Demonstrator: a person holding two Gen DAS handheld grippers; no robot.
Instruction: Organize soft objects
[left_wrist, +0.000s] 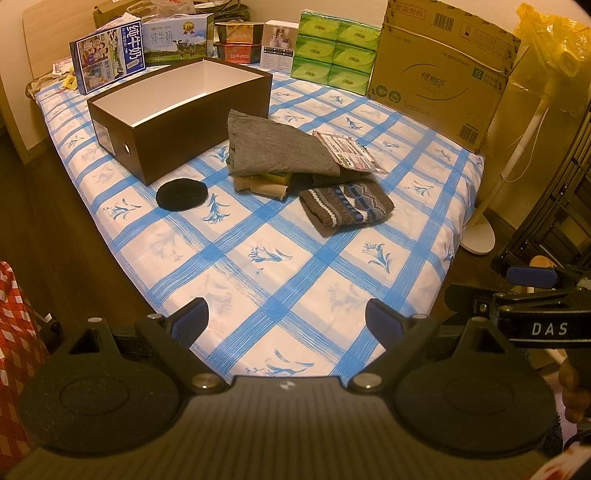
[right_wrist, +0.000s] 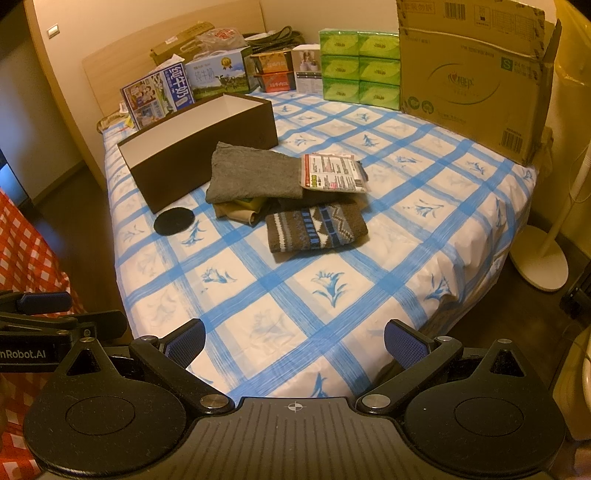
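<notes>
On the blue-checked bed lies a folded grey cloth (left_wrist: 273, 146) (right_wrist: 255, 173) over beige and yellow-green fabric (left_wrist: 264, 184) (right_wrist: 240, 210). In front of it sits a folded patterned knit (left_wrist: 345, 206) (right_wrist: 316, 227), and to the left a flat black round pad (left_wrist: 181, 194) (right_wrist: 174, 220). A dark brown box (left_wrist: 177, 118) (right_wrist: 199, 147) with a white inside stands open behind them. My left gripper (left_wrist: 286, 325) and right gripper (right_wrist: 295, 345) both hang open over the bed's near edge, well short of the pile, holding nothing.
A printed packet (left_wrist: 351, 151) (right_wrist: 332, 173) rests on the pile's right side. Milk cartons (left_wrist: 107, 59), green tissue packs (left_wrist: 334, 48) and a large cardboard box (left_wrist: 447, 70) line the far edge. A white fan stand (right_wrist: 543, 258) is on the floor at right, red-checked cloth (right_wrist: 26, 251) at left.
</notes>
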